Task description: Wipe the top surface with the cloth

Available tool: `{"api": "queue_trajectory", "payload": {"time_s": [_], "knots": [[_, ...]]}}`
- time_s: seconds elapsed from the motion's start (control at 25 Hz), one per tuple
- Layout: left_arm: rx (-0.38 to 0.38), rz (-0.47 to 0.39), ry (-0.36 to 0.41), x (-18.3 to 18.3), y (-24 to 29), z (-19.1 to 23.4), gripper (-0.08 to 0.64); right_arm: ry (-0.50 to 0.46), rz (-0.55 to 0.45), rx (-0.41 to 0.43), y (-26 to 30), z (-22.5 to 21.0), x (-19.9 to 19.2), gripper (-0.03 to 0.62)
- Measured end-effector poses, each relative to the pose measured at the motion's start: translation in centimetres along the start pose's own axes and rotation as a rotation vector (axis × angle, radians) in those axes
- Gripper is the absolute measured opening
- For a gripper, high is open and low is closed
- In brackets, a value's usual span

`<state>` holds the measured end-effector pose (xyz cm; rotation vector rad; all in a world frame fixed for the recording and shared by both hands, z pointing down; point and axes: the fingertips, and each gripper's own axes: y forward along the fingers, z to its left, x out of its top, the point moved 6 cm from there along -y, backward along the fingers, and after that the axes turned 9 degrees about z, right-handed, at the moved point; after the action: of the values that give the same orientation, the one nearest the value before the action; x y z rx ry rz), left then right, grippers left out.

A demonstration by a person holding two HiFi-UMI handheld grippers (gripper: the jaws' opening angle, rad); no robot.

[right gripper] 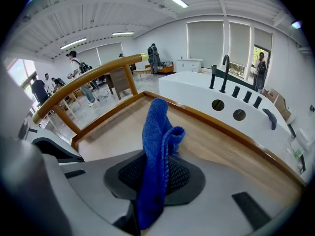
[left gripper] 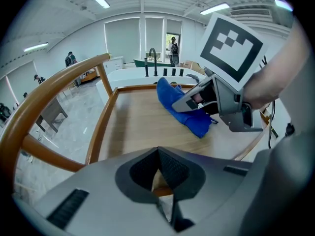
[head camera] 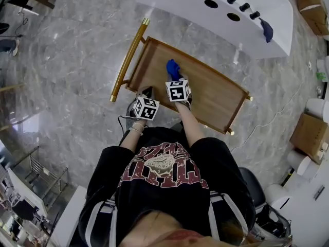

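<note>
The blue cloth (head camera: 172, 68) is pinched in the right gripper (head camera: 176, 79), whose jaws are closed on one fold of it. In the right gripper view the cloth (right gripper: 156, 146) stands up out of the jaws in a bunched ridge. In the left gripper view its loose end (left gripper: 179, 104) drapes down onto the wooden top (head camera: 208, 94), over the far-left part of that surface. The left gripper (head camera: 145, 93) sits just near and left of the right one, at the near edge of the wooden top, apart from the cloth; its jaws (left gripper: 158, 173) are drawn together with nothing between them. The top is framed by a raised wooden rim, and a gold handle rail (head camera: 128, 58) runs along its left end. Beyond the far edge stands a white counter (head camera: 257, 4) with two round holes and a row of black fittings, and a dark blue item (head camera: 266, 30) lies at its right end. Grey marble floor (head camera: 67, 50) surrounds the cart, a cardboard box (head camera: 310, 134) sits to the right, and several people stand far off in the room.
</note>
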<state>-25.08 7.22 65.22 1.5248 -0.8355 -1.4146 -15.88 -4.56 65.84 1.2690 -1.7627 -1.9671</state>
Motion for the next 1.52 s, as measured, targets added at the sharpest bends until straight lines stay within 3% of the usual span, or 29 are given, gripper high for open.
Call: {"api": "queue_trajectory", "payload": {"time_s": [0.96,1.52], "knots": [[0.073,-0.034,-0.194,-2.9,-1.5,4.6,0.048,-0.177,0.005,0.121,3.7,8.4,5.4,0.089],[0.083,-0.047,-0.269,-4.6,-2.4,6.1,0.048,-0.204,0.011,0.180,5.1,12.9,7.2,0.089]]}}
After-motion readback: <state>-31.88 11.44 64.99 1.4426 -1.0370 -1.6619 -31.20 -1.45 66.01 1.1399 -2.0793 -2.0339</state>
